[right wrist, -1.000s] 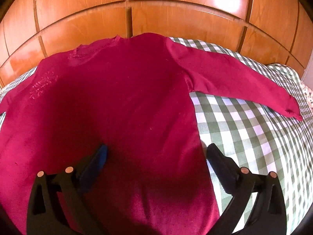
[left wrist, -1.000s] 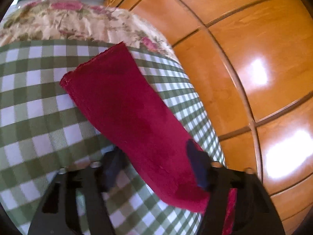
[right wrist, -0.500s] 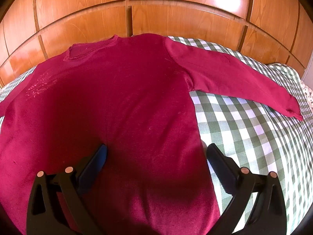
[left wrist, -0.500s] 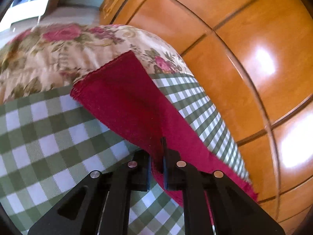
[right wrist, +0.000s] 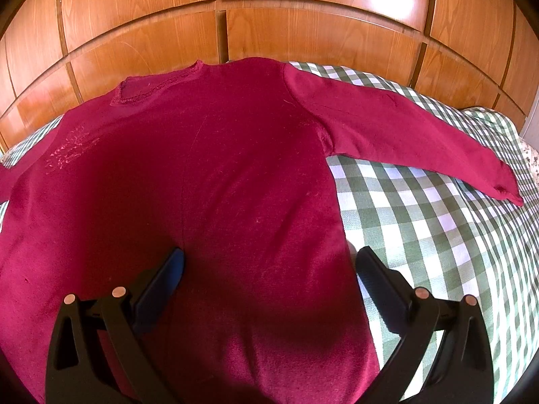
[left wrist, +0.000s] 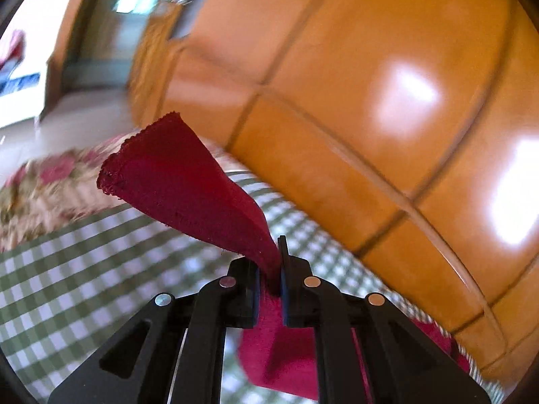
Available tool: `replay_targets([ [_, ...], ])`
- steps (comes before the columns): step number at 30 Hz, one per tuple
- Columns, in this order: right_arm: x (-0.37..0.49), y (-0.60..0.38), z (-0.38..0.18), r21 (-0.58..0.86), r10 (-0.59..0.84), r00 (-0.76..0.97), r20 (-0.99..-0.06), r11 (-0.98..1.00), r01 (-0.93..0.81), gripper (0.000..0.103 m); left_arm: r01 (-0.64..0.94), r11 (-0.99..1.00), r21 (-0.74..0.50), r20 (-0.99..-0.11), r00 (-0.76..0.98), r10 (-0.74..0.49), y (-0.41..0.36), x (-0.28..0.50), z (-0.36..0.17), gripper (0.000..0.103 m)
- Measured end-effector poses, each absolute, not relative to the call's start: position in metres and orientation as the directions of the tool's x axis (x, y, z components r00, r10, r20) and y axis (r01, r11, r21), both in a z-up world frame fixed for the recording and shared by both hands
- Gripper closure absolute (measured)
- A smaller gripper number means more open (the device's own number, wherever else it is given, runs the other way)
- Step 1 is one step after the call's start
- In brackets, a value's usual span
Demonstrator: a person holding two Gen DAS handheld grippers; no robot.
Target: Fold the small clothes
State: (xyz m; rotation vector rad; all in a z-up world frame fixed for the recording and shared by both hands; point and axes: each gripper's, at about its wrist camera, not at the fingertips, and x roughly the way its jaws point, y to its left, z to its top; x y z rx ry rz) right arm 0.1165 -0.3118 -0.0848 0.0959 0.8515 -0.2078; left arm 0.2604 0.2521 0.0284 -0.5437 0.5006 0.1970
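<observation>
A dark red long-sleeved sweater (right wrist: 209, 175) lies spread flat on a bed with a green and white checked cover (right wrist: 421, 222). Its right sleeve (right wrist: 404, 134) stretches out over the cover. My right gripper (right wrist: 267, 262) is open, its fingers straddling the sweater's right side edge near the hem. In the left wrist view my left gripper (left wrist: 269, 269) is shut on the other sleeve (left wrist: 188, 188), which hangs lifted above the cover with its cuff sticking up and away. The left gripper does not show in the right wrist view.
A glossy wooden panelled wardrobe (right wrist: 269, 17) stands close behind the bed. A floral bedspread (left wrist: 43, 185) covers the far left end of the bed. The checked cover (left wrist: 67, 269) lies bare below the lifted sleeve.
My left gripper went from open over the sleeve to shut on it, then rose and rolled, lifting the sleeve off the cover. My right gripper stayed still.
</observation>
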Motion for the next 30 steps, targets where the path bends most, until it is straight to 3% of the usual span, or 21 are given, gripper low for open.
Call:
replay_targets([
  [5,0.116,-0.313,-0.085,0.012,-0.134,0.642,-0.755,0.976,0.218,0.002,-0.142,0.942,-0.306,-0.483,0.875,-0.025,0.164,0.261,0.049,0.095],
  [13,0.116,-0.315,-0.085,0.025,-0.123,0.645,-0.754,0.976,0.216,0.002,0.055,0.995,-0.084,-0.522,0.848,-0.091,0.035,0.266,0.031,0.095],
  [30,0.116,-0.316,-0.085,0.034,-0.116,0.648,-0.753,0.976,0.215,0.002,0.243,0.969,0.045,-0.622,0.766,-0.163,-0.092,0.259,-0.014,0.095],
])
